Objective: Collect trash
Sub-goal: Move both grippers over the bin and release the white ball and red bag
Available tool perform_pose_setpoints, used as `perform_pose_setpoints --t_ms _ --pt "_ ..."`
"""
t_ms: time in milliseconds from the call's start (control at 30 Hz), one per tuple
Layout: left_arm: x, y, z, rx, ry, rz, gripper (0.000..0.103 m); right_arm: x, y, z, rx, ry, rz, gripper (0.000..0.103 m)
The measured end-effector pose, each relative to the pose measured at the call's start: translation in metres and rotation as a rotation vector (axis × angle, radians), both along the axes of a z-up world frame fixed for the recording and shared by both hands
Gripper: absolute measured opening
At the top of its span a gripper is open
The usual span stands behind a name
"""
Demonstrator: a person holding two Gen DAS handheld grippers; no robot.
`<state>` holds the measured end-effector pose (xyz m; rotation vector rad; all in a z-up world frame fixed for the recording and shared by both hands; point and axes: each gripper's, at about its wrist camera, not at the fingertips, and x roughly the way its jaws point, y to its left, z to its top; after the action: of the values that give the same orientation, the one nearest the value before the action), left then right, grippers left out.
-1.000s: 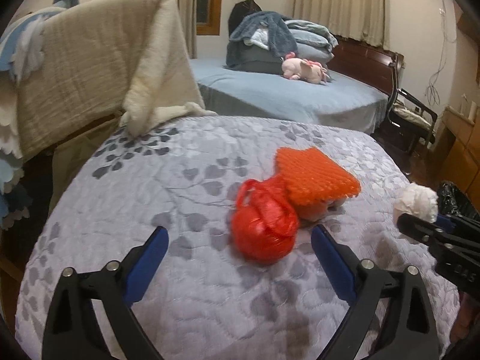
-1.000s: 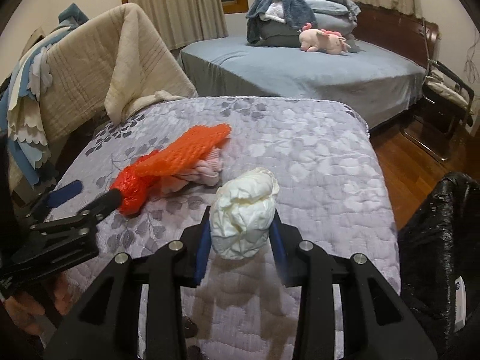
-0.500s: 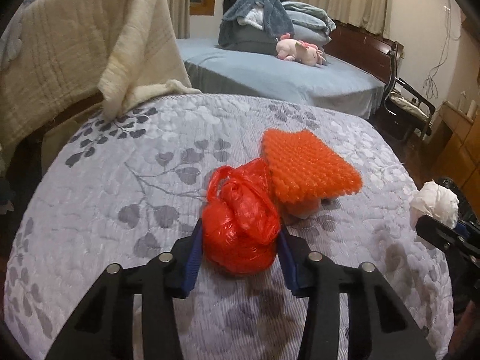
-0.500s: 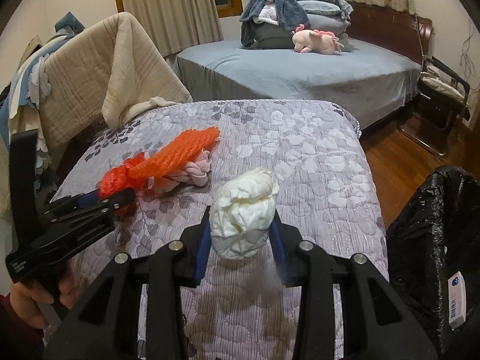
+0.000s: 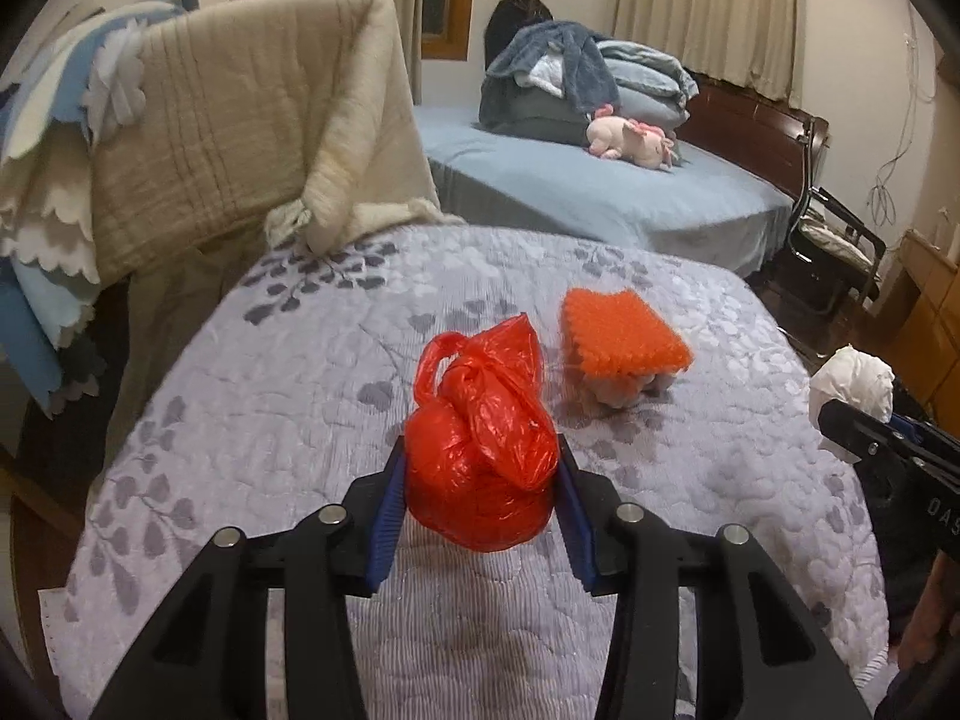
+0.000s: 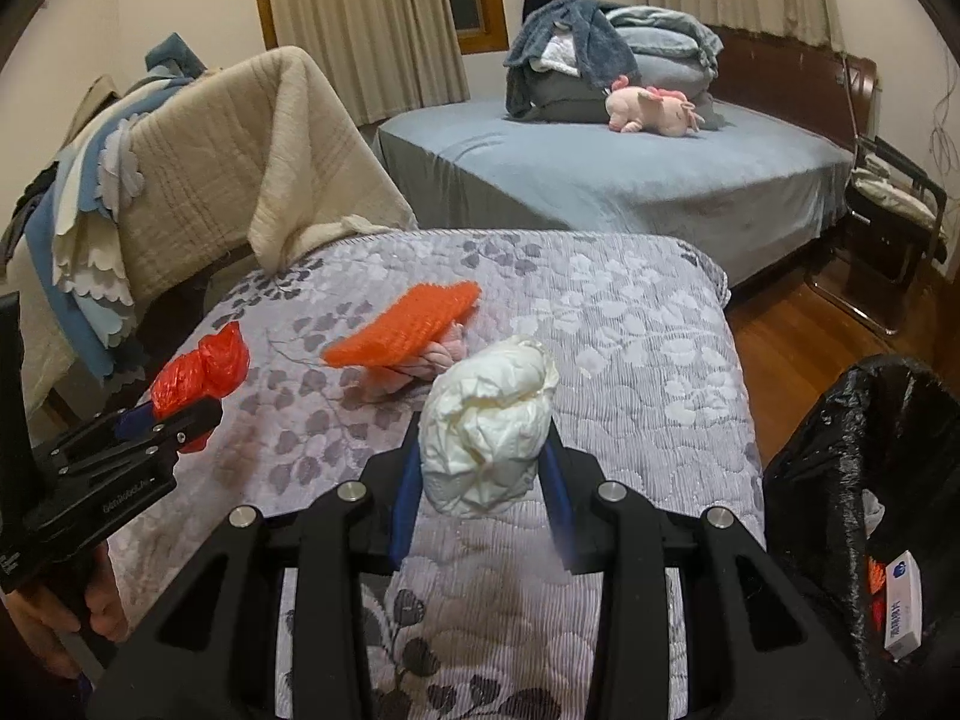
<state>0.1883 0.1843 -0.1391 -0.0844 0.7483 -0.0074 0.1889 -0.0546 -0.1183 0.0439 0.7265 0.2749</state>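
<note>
My left gripper point(image 5: 480, 501) is shut on a knotted red plastic bag point(image 5: 480, 450) and holds it just above the grey leaf-patterned bed cover point(image 5: 288, 408). My right gripper point(image 6: 480, 480) is shut on a crumpled white paper wad point(image 6: 486, 432), held above the cover's right part. The red bag point(image 6: 201, 372) and left gripper point(image 6: 162, 420) also show in the right wrist view, the white wad point(image 5: 852, 384) in the left wrist view. An orange foam net point(image 5: 618, 336) lies over a pink braided rope point(image 6: 441, 354) mid-cover.
A black-lined trash bin point(image 6: 840, 480) with a white box inside stands at the bed's right, on the wood floor point(image 6: 792, 354). Beige and blue blankets point(image 5: 228, 138) hang at left. A second bed point(image 6: 600, 180) with bedding and a pink plush point(image 6: 654, 111) lies behind.
My left gripper moved onto the red bag, shut on it and lifted it off the cover, away from the orange net. The right gripper kept holding the white wad.
</note>
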Motion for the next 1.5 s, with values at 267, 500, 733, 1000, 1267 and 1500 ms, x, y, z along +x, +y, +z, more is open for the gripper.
perform_pose_setpoints --t_ms 267,500,733,1000,1267,1500 --pt "-0.017 -0.014 0.027 0.023 -0.044 -0.014 0.045 -0.024 -0.011 0.023 0.007 -0.038 0.0 0.035" --pt "-0.032 -0.035 0.042 0.018 -0.058 -0.045 0.045 -0.044 -0.029 0.039 0.012 -0.069 -0.017 0.035" --pt "-0.041 -0.065 0.058 0.015 -0.085 -0.096 0.045 -0.063 -0.056 0.054 0.022 -0.101 -0.057 0.035" --pt "-0.046 -0.111 0.071 0.01 -0.108 -0.178 0.045 -0.079 -0.094 0.064 0.023 -0.125 -0.124 0.035" --pt "-0.045 -0.163 0.079 -0.001 -0.129 -0.275 0.045 -0.093 -0.142 0.068 0.01 -0.14 -0.22 0.035" --pt "-0.044 -0.209 0.082 -0.024 -0.14 -0.359 0.045 -0.105 -0.187 0.067 -0.012 -0.147 -0.312 0.035"
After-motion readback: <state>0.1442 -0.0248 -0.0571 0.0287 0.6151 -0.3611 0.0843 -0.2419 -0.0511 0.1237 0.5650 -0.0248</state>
